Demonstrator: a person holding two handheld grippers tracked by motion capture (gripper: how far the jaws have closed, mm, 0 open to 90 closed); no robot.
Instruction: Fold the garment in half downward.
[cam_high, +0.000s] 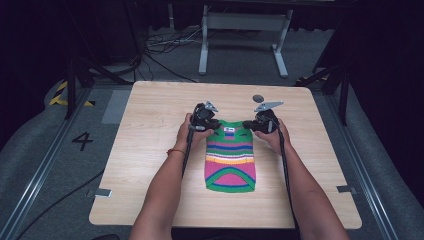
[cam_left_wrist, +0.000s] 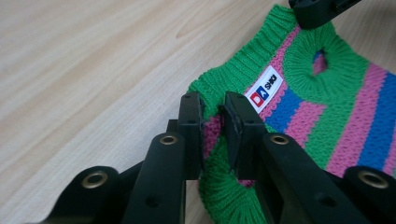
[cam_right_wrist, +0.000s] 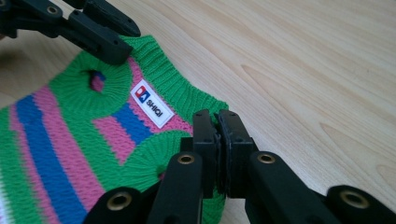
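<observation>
Over at the left of the high view, the left gripper (cam_high: 214, 126) sits in the person's left hand (cam_high: 190, 131) at the far left corner of a small knitted sweater (cam_high: 231, 160). Seen in the left gripper view, its jaws are clamped on a fold of the green ribbed edge (cam_left_wrist: 212, 128), with pink knit showing between the pads; no earlier picture is there to compare.

Moving toward the middle, the sweater lies flat on the light wooden table (cam_high: 150, 150), its neck end away from the person and its hem toward them. It is striped in green, pink, blue, yellow and white. A white label (cam_left_wrist: 265, 86) with red and blue marks sits at the neckline, between the two grippers. Just beside the label, a round green-edged armhole (cam_left_wrist: 320, 58) shows on the side toward the right gripper.

Farther right, the right gripper (cam_high: 248, 125) is held in the right hand (cam_high: 275, 136) at the sweater's far right corner. In the right gripper view its jaws stand pressed together on the green edge of the knit (cam_right_wrist: 218, 140), which is pinched thin between them. A small dark round mark (cam_high: 258, 98) lies on the table beyond the grippers, well apart from the sweater.
</observation>
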